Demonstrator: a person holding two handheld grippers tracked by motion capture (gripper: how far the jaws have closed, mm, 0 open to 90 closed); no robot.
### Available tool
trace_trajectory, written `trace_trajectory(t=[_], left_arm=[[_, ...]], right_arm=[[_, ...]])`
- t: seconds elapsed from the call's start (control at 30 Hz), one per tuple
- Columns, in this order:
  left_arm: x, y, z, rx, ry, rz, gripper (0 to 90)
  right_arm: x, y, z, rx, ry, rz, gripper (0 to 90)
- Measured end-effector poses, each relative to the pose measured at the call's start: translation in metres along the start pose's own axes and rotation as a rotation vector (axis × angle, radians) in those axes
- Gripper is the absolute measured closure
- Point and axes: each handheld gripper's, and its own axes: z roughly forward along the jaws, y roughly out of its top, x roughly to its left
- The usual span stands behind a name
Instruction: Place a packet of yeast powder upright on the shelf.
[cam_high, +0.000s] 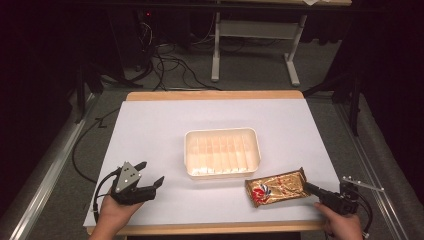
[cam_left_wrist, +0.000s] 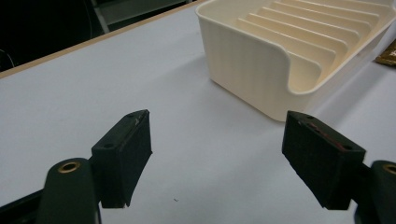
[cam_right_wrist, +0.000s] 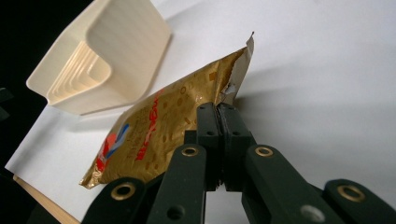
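My right tongs (cam_right_wrist: 218, 109) pinch the gold packet's (cam_high: 276, 187) sealed edge, lower right of the high view beside the tray (cam_high: 222, 172); it looks light, crinkly, slippery; left tongs (cam_high: 151, 173) spread, empty.

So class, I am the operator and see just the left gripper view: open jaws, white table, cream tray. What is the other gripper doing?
Observer: The right gripper is shut on the edge of a gold packet.
Operator: Where is that packet lying?
Observer: On the table, just in front of the tray, toward its right corner.
Operator: Is anything in the tray?
Observer: No, the high view shows just its ribbed floor.
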Motion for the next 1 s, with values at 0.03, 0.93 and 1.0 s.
trace_trajectory(t=[0.03, 0.93, 1.0], left_arm=[[0.0, 0.0, 0.0, 0.0, 0.0, 0.0, 24.4], [0.005, -0.012, -0.023, -0.007, 0.06, -0.014, 24.3], [0.006, -0.015, -0.028, -0.01, 0.072, -0.023, 24.4]], right_arm=[[0.0, 0.0, 0.0, 0.0, 0.0, 0.0, 89.2], [0.056, 0.032, -0.02, -0.302, 0.056, -0.273, 90.0], [0.059, 0.035, -0.018, -0.312, 0.062, -0.284, 90.0]])
